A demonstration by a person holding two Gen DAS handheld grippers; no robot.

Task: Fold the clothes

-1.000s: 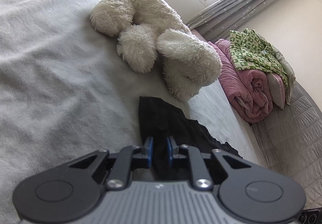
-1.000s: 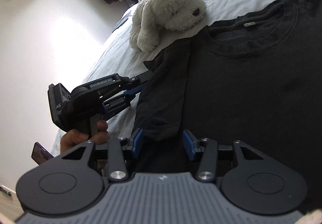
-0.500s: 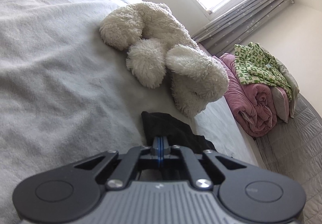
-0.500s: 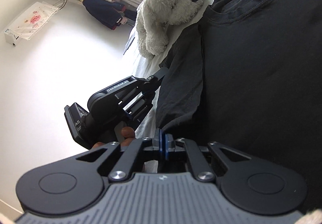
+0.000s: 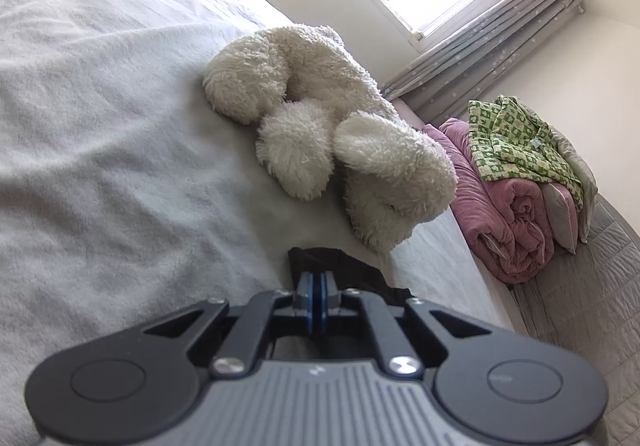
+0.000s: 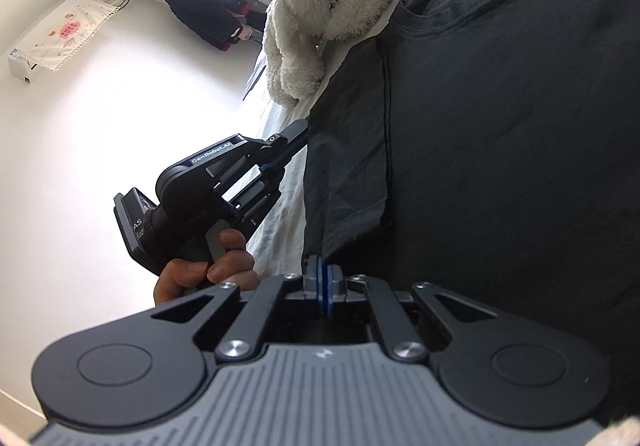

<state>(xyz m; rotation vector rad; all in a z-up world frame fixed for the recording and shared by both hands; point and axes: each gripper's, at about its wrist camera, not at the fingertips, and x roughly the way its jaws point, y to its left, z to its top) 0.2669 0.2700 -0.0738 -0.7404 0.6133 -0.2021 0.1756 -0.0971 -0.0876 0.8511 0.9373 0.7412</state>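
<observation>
A black T-shirt [image 6: 500, 125] lies spread on the white bed, collar toward the far end. Its left sleeve [image 6: 348, 149] hangs folded along the shirt's side. My right gripper [image 6: 322, 280] is shut on the sleeve's lower hem, with the fabric running down into the blue pads. My left gripper [image 6: 300, 129], held by a hand [image 6: 208, 270], pinches the sleeve's upper edge. In the left wrist view the left gripper [image 5: 319, 286] is shut, and a bunch of the black T-shirt [image 5: 344, 266] sticks out just beyond its tips.
A white plush dog [image 5: 328, 133] lies on the bed [image 5: 100, 125] just past the sleeve, also the plush dog [image 6: 328, 5] beside the collar. A pink rolled blanket [image 5: 508, 197] with a green patterned garment [image 5: 516, 141] sits off the bed's right side. Dark clothes [image 6: 204, 17] hang by the curtain.
Both grippers have closed on the sleeve, the right from wide apart, the left from a narrow gap. Both have tilted upward, and the right has rolled, so the shirt now looks steeper.
</observation>
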